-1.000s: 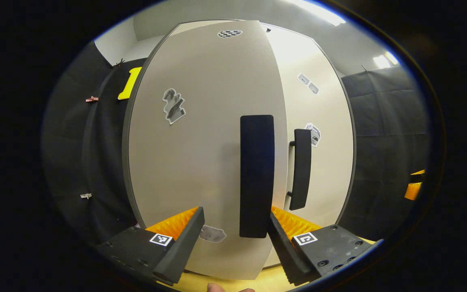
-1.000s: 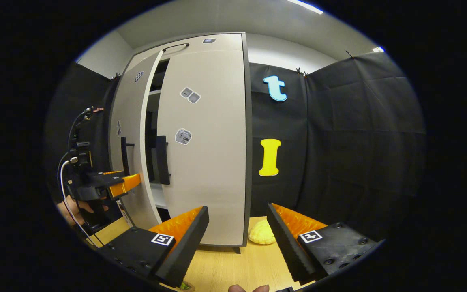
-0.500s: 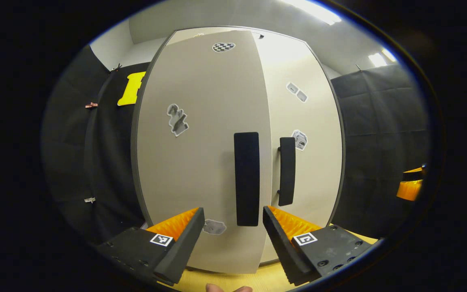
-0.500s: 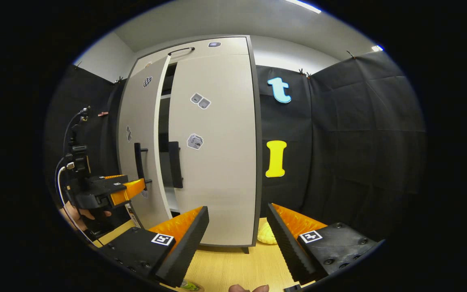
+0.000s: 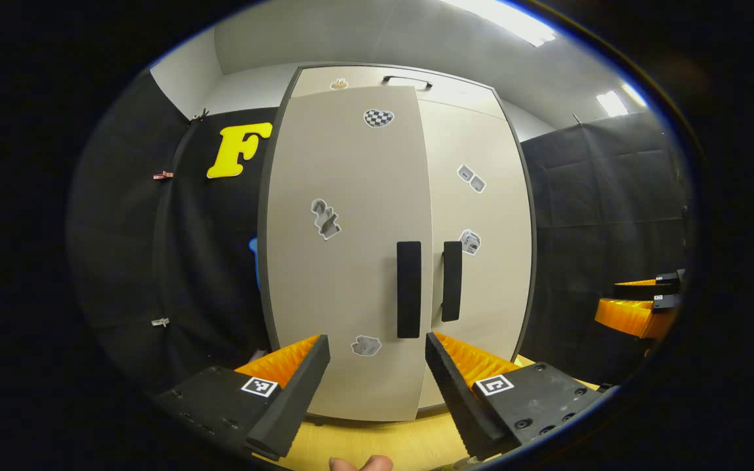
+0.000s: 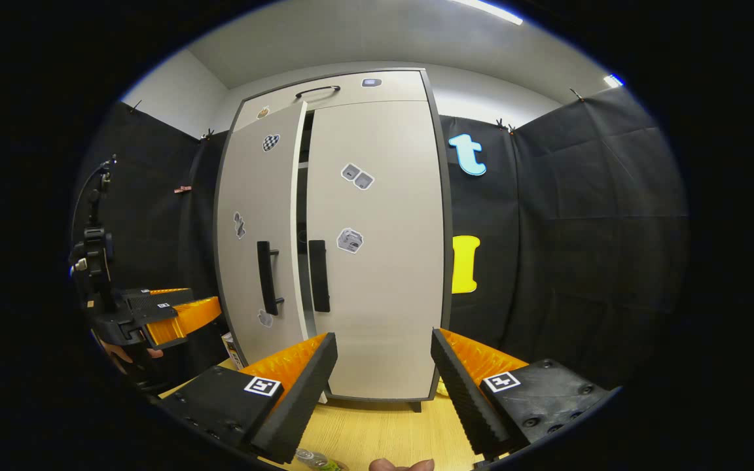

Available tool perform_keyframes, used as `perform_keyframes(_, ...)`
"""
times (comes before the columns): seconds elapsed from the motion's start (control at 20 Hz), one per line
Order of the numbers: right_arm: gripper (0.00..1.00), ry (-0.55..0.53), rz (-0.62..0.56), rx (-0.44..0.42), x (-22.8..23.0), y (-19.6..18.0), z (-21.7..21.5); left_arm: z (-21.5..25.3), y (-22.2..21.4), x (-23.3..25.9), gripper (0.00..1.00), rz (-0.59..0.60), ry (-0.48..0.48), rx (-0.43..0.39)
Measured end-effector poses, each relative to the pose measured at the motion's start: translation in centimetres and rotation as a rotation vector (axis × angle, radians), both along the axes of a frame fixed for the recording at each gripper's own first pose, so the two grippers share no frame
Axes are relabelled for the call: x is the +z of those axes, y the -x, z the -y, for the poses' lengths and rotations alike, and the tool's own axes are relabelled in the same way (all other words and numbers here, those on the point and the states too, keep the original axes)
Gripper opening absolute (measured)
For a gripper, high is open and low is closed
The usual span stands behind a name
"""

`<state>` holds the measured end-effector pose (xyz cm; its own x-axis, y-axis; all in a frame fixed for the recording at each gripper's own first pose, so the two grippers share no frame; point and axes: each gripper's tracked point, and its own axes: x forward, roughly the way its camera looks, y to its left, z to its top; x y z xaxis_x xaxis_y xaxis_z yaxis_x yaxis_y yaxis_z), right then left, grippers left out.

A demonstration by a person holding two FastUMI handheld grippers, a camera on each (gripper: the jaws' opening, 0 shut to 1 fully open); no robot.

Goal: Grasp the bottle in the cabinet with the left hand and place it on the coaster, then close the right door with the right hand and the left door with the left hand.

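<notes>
Left gripper view is showing my left gripper hanging in front of the cabinet, jaws spread wide and holding nothing, because a door takes a push, not a pinch. I'm lining up on the left door, its black handle sitting straight above the gap between my jaws. From here both doors are looking flush, the 2 handles just beside each other.

Right gripper view is telling a finer story: the left door is standing slightly proud of the right door, with a thin dark slit between them, so I'm judging it not fully shut. The right door is looking closed against the frame. My right gripper is idling with its jaws also wide and empty, hanging well apart from the cabinet, its part seemingly done. My left gripper is hovering out to the side there, near the left door but not touching it.

The bottle is peeking in at the bottom edge on the wooden desk; whether a coaster lies under it I cannot tell.
</notes>
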<state>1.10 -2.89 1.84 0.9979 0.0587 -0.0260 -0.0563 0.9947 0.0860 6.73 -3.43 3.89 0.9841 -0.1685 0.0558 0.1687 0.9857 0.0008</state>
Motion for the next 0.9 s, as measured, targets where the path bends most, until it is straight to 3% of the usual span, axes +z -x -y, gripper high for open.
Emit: perform_keyframes(0.9,0.96,-0.013,0.012,0.027,0.5,1.2,-3.4,-3.4,6.3,-2.2,0.94,-0.026,0.002,0.041)
